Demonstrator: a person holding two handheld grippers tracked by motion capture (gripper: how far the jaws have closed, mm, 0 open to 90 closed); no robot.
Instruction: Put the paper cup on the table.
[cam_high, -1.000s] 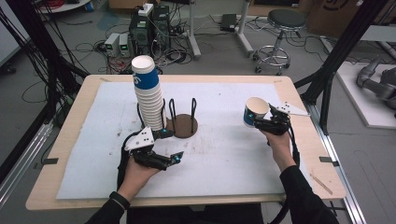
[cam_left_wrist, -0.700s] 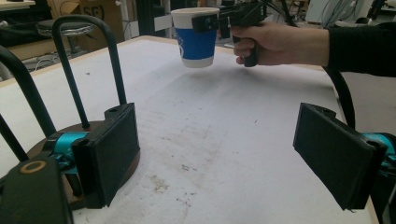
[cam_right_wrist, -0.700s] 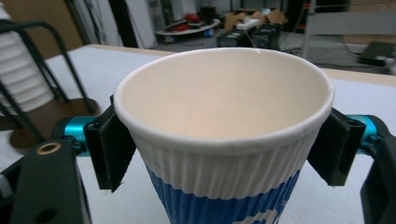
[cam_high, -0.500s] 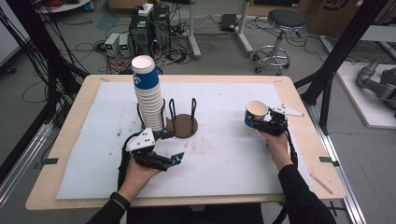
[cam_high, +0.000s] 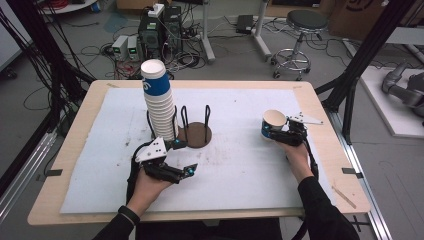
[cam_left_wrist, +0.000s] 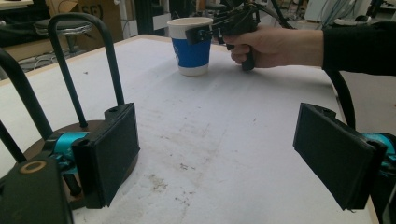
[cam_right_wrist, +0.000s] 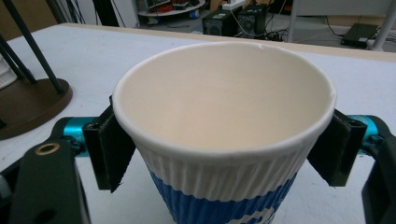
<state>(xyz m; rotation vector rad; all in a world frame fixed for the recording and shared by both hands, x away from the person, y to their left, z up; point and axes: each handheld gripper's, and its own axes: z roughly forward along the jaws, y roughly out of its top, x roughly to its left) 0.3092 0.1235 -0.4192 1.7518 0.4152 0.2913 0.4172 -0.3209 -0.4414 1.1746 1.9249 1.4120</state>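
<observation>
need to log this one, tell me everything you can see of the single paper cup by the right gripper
The paper cup is white with a ribbed wall, a blue printed band and a rolled rim. It is empty, its inside plain off-white, with a slight dent at the far rim. It stands upright on the white table cover, right of the dark wire holder. The right gripper has it between its jaws just under the rim; they have just been opening.

High view: above near edge, facing 12 o'clock, down on table (cam_high: 240, 165). Left gripper view: low, facing cup (cam_left_wrist: 192, 44). Right gripper view: close on cup. All share cup.
</observation>
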